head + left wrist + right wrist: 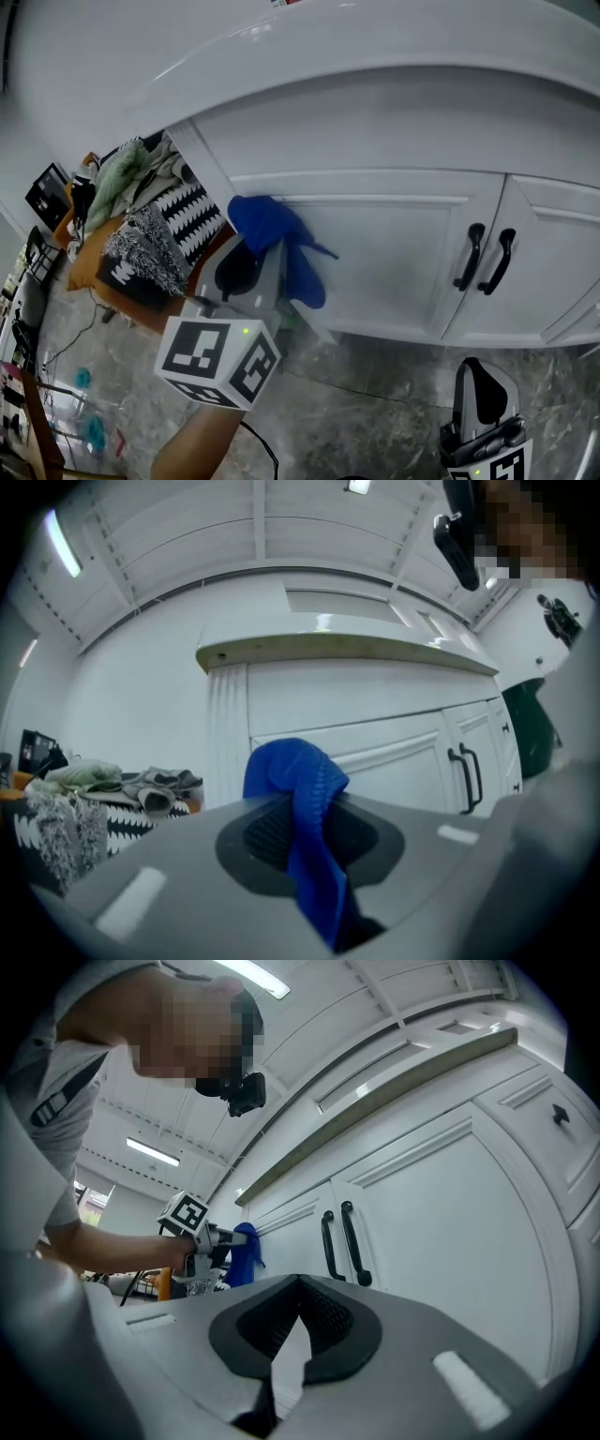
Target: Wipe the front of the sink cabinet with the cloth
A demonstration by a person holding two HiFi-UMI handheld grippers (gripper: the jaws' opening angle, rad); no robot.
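The blue cloth (272,239) hangs bunched from my left gripper (255,255), which is shut on it. The cloth is right at the upper left corner of the white cabinet's left door (394,262); whether it touches the door I cannot tell. In the left gripper view the cloth (302,808) drapes between the jaws of the left gripper (302,829), with the cabinet front (375,752) just behind. My right gripper (480,380) is low at the right, below the door handles, shut and holding nothing. The right gripper view shows the right gripper (300,1314) and, far off, the cloth (244,1252).
Two black handles (486,258) stand where the doors meet. The curved white counter edge (356,56) overhangs the doors. A heap of patterned fabrics and cushions (141,225) lies on the floor left of the cabinet. Grey marbled floor (375,394) lies below.
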